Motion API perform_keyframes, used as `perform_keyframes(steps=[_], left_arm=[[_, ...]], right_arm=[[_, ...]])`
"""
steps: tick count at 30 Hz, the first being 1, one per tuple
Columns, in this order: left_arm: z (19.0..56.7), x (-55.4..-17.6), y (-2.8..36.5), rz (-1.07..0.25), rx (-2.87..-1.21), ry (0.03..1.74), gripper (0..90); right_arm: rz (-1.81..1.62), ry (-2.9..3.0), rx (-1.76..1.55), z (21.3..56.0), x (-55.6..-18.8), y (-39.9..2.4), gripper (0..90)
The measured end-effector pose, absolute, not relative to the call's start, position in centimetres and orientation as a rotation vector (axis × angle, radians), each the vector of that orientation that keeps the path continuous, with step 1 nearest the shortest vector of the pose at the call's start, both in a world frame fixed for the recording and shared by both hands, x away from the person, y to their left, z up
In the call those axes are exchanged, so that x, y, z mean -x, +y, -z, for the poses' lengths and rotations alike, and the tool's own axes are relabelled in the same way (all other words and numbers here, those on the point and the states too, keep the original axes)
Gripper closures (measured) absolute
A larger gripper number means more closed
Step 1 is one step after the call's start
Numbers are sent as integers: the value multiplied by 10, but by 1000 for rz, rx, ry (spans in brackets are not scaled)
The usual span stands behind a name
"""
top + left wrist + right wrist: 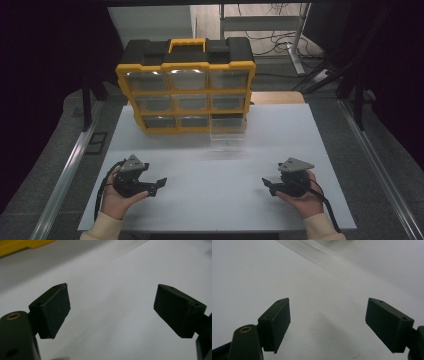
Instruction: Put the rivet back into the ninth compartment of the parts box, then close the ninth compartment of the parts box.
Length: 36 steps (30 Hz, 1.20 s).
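While both hands rest at the near table edge, left gripper and right gripper both empty with jaws apart, the yellow-and-black drawer organizer stands upright far centre, long axis left-right, its clear lower-right drawer pulled toward us, likely next to grasp.

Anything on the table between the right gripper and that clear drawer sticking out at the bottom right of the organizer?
Nothing visible. Bare white table lies between the right gripper, jaws open and empty, and the pulled-out clear drawer of the yellow organizer.
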<state>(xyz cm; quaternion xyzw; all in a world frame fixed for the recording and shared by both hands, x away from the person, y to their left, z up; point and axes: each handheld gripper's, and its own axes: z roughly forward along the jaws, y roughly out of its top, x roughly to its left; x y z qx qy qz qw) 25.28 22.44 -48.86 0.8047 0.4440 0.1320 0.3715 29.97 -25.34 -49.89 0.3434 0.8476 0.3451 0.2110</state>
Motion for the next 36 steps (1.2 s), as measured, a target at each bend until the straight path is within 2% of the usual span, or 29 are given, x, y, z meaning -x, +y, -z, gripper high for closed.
perform_keyframes(steps=[12,28,33,36], left_arm=[[504,-260,237,-310,-2042,1200,137],[503,-262,244,-302,-1986,1225,138],[500,-259,244,-304,-1986,1211,138],[498,-260,244,-306,-1982,1203,138]], right_arm=[[-960,2361,-953,500,-301,-253,210],[-1035,2325,-1019,494,-303,-250,218],[-1067,2293,-1063,490,-305,-243,248],[-1083,2298,-1079,491,-305,-233,297]])
